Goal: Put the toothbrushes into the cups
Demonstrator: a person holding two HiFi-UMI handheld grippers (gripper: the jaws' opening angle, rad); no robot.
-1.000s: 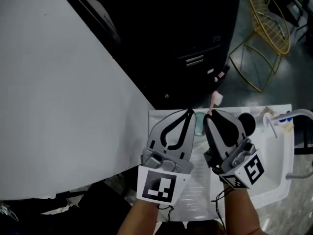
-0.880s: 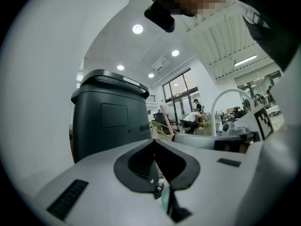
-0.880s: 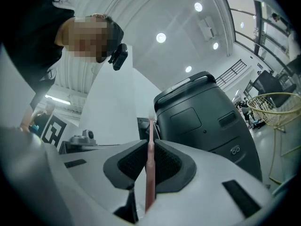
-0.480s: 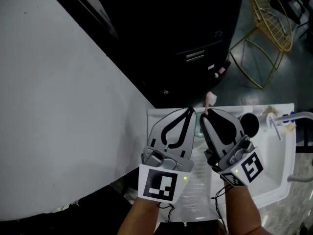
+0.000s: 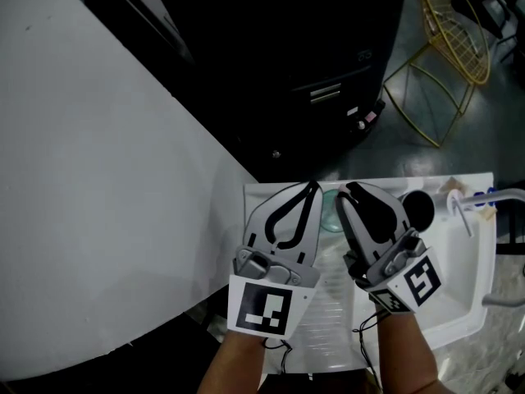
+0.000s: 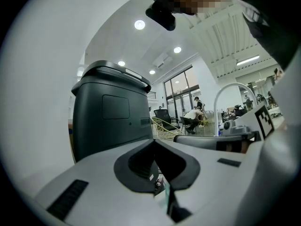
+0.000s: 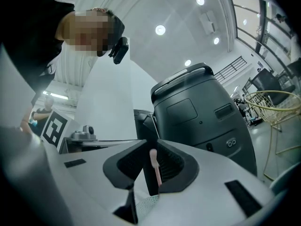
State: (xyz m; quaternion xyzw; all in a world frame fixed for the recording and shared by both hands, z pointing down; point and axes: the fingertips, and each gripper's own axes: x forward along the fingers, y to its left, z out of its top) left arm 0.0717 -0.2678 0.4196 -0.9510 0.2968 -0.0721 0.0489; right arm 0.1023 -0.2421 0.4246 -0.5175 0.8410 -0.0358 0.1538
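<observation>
Over a white sink point(image 5: 463, 302), the two claws point forward side by side. The right claw point(image 5: 349, 189) is clamped on a pink toothbrush point(image 7: 154, 167), which stands upright between its jaws. The left claw point(image 5: 311, 187) has its jaws together at the tips. A pale green cup point(image 5: 330, 209) lies between both claws, just beneath their tips.

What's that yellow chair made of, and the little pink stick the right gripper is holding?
Chair: probably metal wire with a gold finish; thin bent rods, floor visible between them. Pink toothbrush, clamped in the right gripper: likely plastic, smooth, evenly coloured, matte.
</observation>
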